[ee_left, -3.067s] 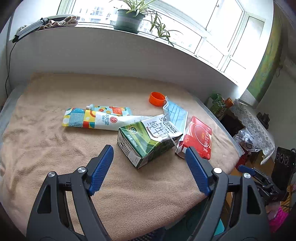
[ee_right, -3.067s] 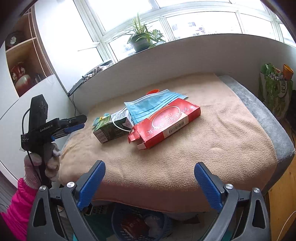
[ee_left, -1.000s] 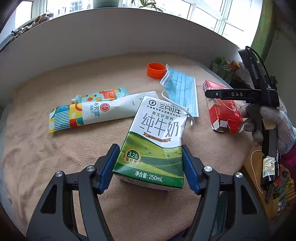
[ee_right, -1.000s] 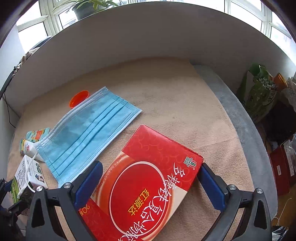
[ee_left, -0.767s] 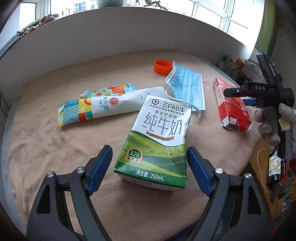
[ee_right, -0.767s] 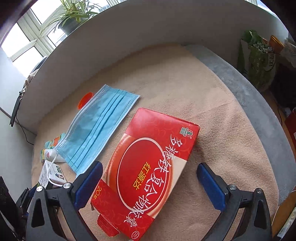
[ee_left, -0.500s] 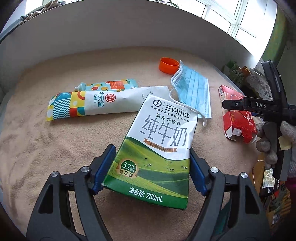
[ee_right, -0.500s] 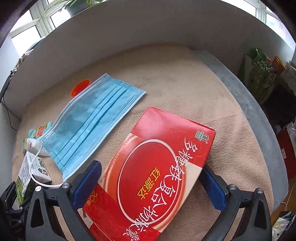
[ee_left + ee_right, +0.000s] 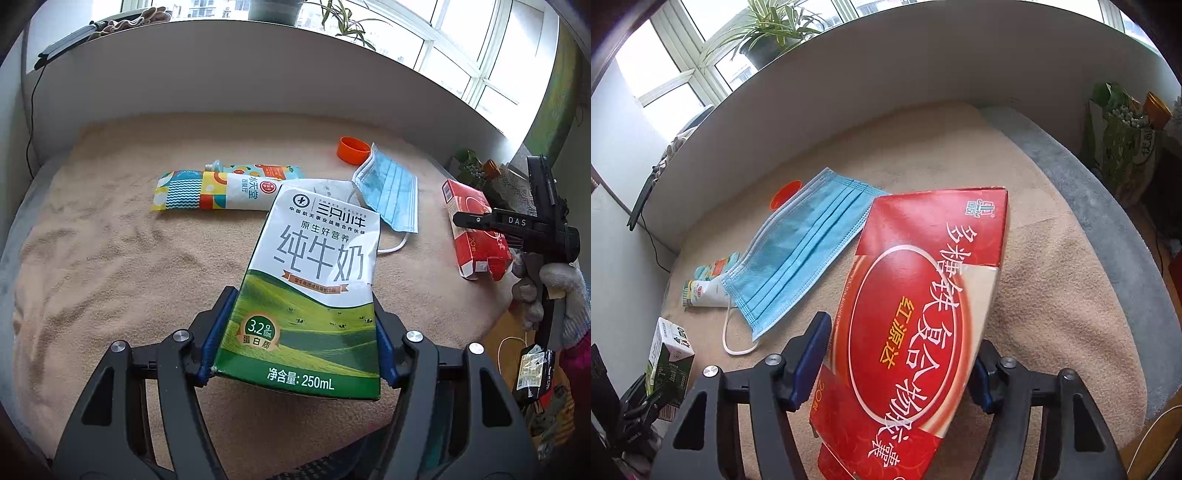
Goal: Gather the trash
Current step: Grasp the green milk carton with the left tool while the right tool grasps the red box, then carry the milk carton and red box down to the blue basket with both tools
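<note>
A green and white milk carton (image 9: 317,266) sits between the blue pads of my left gripper (image 9: 301,306). The jaws are closing and both pads press its lower sides. In the right wrist view a red carton box (image 9: 923,295) stands tilted between the pads of my right gripper (image 9: 901,336). Those jaws are closing too, the left pad is against the box edge and the right pad is hidden behind it. The left wrist view shows the same red box (image 9: 469,221) held from the side by a gloved hand (image 9: 561,295).
On the beige blanket (image 9: 110,240) lie a blue face mask (image 9: 391,192), an orange cap (image 9: 352,149) and a colourful tube (image 9: 221,188) with a small bottle behind it. A white wall rises at the back. A grey edge (image 9: 1089,192) borders the right side.
The right jaws went from wide apart to closed on the red box, which now tilts up. The left jaws opened a little, then closed on the milk carton again.
</note>
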Motion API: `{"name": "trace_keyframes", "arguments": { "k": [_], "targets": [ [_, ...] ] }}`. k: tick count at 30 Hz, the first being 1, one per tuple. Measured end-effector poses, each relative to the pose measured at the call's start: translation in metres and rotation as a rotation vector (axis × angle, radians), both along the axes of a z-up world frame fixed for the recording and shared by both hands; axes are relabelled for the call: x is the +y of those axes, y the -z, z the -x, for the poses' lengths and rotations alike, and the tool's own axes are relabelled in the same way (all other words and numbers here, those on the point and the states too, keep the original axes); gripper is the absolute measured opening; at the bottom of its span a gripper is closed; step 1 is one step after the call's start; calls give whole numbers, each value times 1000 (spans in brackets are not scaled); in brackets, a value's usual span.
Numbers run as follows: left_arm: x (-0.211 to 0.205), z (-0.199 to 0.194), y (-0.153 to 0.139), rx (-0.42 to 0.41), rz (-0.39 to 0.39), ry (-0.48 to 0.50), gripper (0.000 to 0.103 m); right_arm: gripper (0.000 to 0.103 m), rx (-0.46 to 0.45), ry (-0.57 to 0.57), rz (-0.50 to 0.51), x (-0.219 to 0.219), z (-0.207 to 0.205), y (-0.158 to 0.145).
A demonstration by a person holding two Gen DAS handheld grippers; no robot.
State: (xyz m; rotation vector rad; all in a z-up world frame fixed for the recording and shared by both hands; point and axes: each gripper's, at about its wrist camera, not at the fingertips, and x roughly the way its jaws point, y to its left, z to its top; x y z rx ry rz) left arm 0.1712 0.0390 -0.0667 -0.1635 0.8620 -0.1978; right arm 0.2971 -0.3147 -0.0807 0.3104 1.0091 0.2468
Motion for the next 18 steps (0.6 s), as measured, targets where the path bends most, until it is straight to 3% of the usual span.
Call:
{"name": "trace_keyframes", "arguments": {
  "k": [1, 8, 18],
  "targets": [
    [1, 3, -1, -4, 4, -2, 67, 31, -4, -11, 0, 2, 2, -1],
    [-7, 25, -10, -37, 7, -1, 67, 27, -96, -67, 20, 9, 20, -20],
    [-19, 65, -16, -70, 61, 20, 67, 24, -191, -223, 21, 29, 84, -41]
  ]
}}
